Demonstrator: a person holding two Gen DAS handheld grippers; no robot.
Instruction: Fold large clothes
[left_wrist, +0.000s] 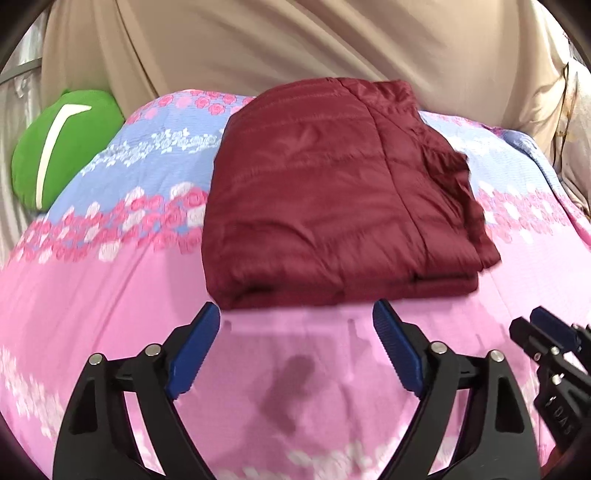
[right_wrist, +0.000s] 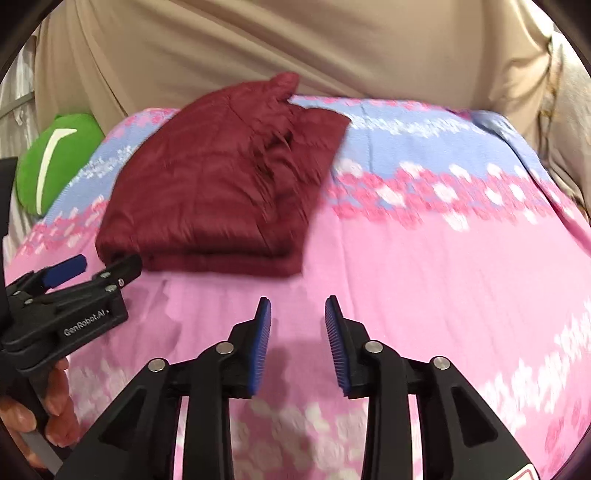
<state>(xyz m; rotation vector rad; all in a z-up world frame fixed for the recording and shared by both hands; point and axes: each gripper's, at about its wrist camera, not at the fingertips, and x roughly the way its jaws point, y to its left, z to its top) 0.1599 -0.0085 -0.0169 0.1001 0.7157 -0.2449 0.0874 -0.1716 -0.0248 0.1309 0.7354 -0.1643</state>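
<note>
**Folded jacket on the bed, both claws empty**

While a beige curtain (left_wrist: 295, 44) hangs behind everything, the bed (left_wrist: 92, 295) fills most of both views, covered in a sheet banded pink and pale blue with rose prints. On it lies the dark red quilted jacket (left_wrist: 325, 192), folded into a thick, roughly rectangular stack with several layers showing along its near edge; it sits toward the far middle of the bed, with a loose corner sticking up at its back in the right wrist view. A green cushion (left_wrist: 66, 147) with a white curved stripe rests at the far left edge of the bed, well apart from the jacket.

Just short of the jacket's near edge, the left claw (left_wrist: 295, 314) stands wide, its blue pads clear of the cloth and nothing between them. The right claw (right_wrist: 297, 306) stands narrowly parted over bare pink sheet, to the right of the jacket's near corner, also empty. A hand (right_wrist: 40, 413) grips the left claw's handle.
</note>
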